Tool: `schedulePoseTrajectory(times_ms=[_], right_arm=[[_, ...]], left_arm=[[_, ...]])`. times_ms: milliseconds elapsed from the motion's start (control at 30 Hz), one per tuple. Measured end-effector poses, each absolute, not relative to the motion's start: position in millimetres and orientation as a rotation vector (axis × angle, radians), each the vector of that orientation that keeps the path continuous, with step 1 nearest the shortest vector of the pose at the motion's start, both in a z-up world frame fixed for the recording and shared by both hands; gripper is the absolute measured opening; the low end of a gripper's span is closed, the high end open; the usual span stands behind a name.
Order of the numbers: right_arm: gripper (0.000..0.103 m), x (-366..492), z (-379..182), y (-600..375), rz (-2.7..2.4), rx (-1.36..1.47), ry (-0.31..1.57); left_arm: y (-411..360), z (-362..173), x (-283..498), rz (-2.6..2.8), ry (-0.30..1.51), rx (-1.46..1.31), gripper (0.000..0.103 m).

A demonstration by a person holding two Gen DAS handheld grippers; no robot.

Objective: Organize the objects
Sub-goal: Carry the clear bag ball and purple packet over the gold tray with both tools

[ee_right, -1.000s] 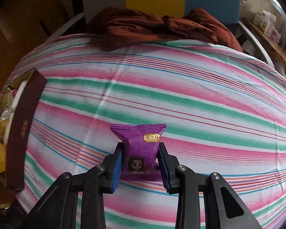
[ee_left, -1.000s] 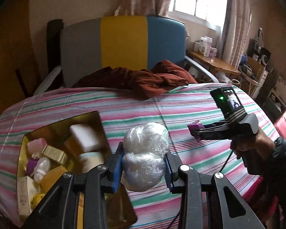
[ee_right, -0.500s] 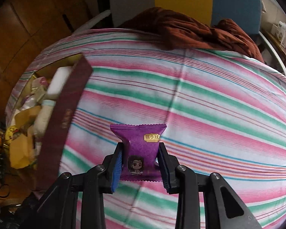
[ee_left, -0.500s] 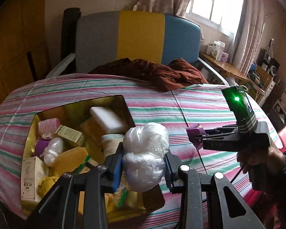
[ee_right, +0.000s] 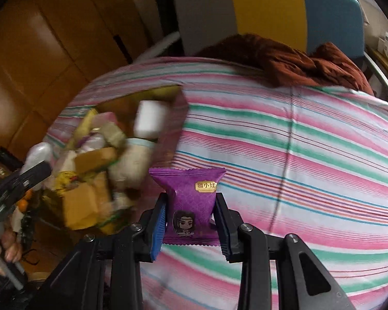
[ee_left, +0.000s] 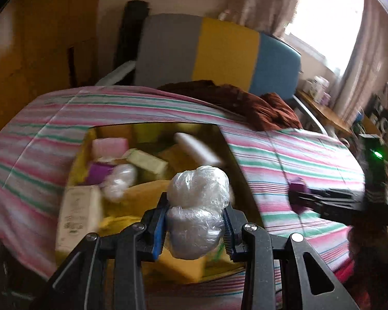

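Observation:
My left gripper (ee_left: 194, 226) is shut on a bundle wrapped in clear plastic (ee_left: 198, 206), hanging over the near half of an open gold box (ee_left: 227, 144) full of small packets and soaps. My right gripper (ee_right: 190, 226) is shut on a purple snack packet (ee_right: 190, 201) with a cartoon figure, above the striped tablecloth (ee_right: 310, 155) just right of the gold box (ee_right: 179, 108). In the left wrist view the right gripper (ee_left: 296, 199) shows at the right with the purple packet (ee_left: 297, 184). The left gripper (ee_right: 38, 165) enters the right wrist view at the lower left.
A brown cloth (ee_left: 258, 106) lies bunched at the table's far edge in front of a grey, yellow and blue chair (ee_left: 219, 51). A side table (ee_left: 320, 103) with small boxes stands by the window at right. Wooden cabinets (ee_right: 38, 51) are to the left.
Both grippers have travelled left towards the gold box, which now sits centred under the left gripper and close beside the right one. Both keep hold of their objects.

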State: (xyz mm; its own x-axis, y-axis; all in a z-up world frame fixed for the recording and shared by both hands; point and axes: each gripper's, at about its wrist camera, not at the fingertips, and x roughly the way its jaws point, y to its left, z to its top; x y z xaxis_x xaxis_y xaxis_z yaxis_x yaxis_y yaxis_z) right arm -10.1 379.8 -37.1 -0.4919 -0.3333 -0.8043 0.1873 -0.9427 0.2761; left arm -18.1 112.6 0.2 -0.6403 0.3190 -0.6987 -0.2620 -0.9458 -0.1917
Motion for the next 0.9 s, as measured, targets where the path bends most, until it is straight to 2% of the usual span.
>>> schedulePoseTrajectory(times_ms=[200,433,900], right_arm=[[0.034,14.2,-16.6,339.3,-2.388,1.271,-0.182],[0.034,21.7,-20.6,291.4,-2.311,1.26,-0.103],[0.034,12.1,-38.6,270.0,-2.285,1.31,-0.052]], left_arm=[[53.0,-2.3,-14.5,2.683,-0.191,-1.149,0.037],[13.6,-7.3,-13.0,2.722,-0.277,-1.169,0.037],[62.2,-3.2,-39.1,2.564,-0.281,-1.147,0.037]])
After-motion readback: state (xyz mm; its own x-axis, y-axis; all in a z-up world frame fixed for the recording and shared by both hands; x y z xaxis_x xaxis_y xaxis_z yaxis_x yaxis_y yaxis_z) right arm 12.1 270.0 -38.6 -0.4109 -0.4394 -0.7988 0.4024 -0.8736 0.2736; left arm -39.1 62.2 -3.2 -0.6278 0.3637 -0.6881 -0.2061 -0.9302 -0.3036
